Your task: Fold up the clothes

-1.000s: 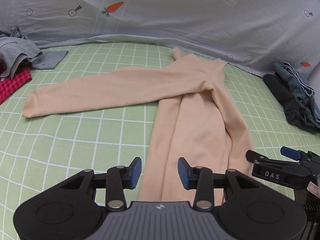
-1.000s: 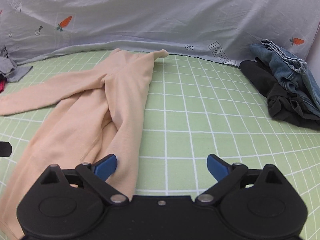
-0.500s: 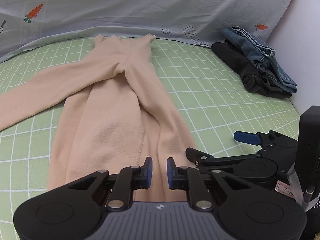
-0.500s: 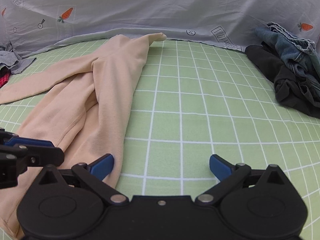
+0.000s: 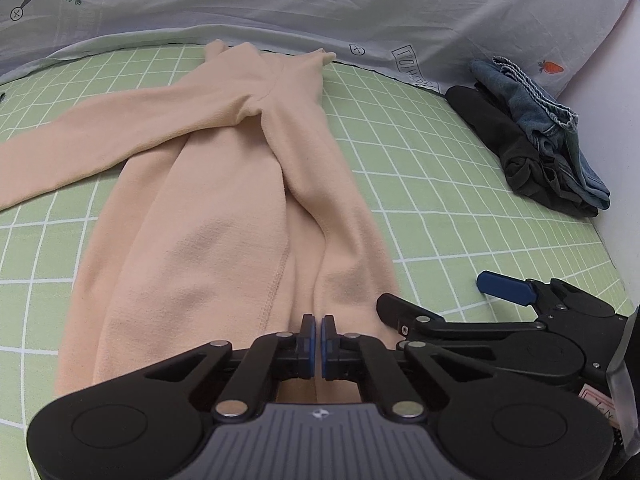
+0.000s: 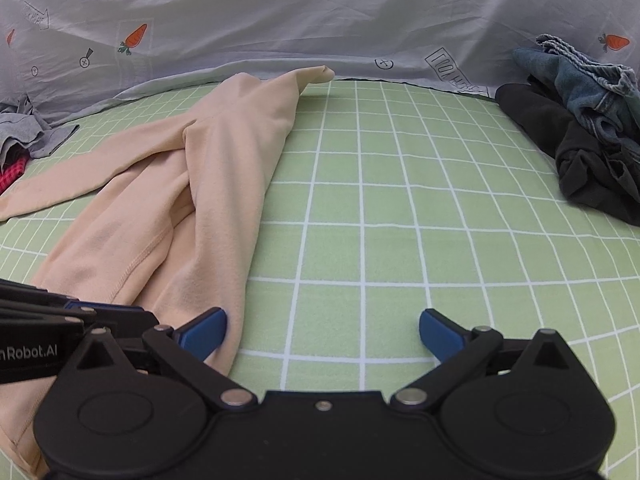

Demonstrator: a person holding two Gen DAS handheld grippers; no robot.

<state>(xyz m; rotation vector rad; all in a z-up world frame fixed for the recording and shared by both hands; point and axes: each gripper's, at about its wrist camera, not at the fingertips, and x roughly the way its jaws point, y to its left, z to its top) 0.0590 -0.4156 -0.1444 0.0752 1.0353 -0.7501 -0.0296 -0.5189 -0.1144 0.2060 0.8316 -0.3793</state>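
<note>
A peach long-sleeved garment [image 5: 224,216] lies lengthwise on the green checked sheet [image 5: 440,184], one sleeve stretched out to the left and the other folded down along its right side. My left gripper [image 5: 318,336] sits low over the garment's near hem, its blue pads pressed together with a thin fold of peach fabric pinched between them. The right gripper [image 6: 326,330] stands open just right of it. Its left pad [image 6: 208,330] touches the garment's [image 6: 208,200] right edge, with only bare sheet between the pads. It also shows in the left wrist view as the right gripper [image 5: 452,300].
A pile of dark and denim clothes [image 6: 580,132] lies at the far right. Grey and red clothes [image 6: 24,136] are bunched at the far left. A pale sheet with carrot prints [image 6: 320,12] rises behind the bed. Bare green sheet [image 6: 400,200] spreads right of the garment.
My left gripper swung right along the garment to its near hem, sank and closed its pads from wide apart to together. The right gripper shifted slightly and stayed open.
</note>
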